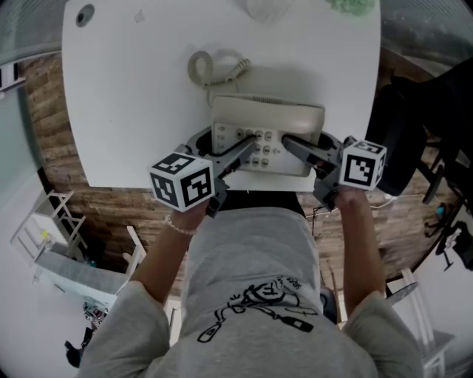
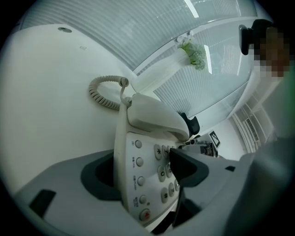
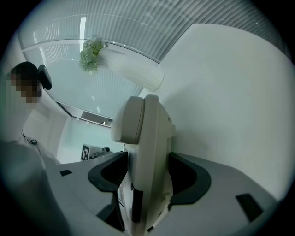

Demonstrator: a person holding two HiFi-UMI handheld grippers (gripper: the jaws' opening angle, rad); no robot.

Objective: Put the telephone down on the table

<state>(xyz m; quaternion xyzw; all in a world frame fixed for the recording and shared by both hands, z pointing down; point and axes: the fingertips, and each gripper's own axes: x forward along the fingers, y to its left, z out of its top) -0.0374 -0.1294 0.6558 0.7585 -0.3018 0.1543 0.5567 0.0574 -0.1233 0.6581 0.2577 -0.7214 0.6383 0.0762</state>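
Note:
A beige desk telephone (image 1: 266, 129) rests flat on the white table (image 1: 133, 111) close to its front edge, handset (image 1: 270, 111) in the cradle and coiled cord (image 1: 211, 70) trailing behind. My left gripper (image 1: 229, 148) straddles the phone's left side, one finger over the keypad and the other below the body. In the left gripper view the telephone (image 2: 152, 138) stands between the jaws of the left gripper (image 2: 147, 173), which are spread wide. My right gripper (image 1: 307, 144) is on the phone's right side. In the right gripper view its pads (image 3: 184, 179) press both faces of the telephone (image 3: 147, 152).
A green plant (image 1: 347, 6) stands at the table's far edge, and a round grommet (image 1: 85, 13) sits at the far left corner. A dark office chair (image 1: 406, 133) is to the right of the table. Wood floor shows on both sides.

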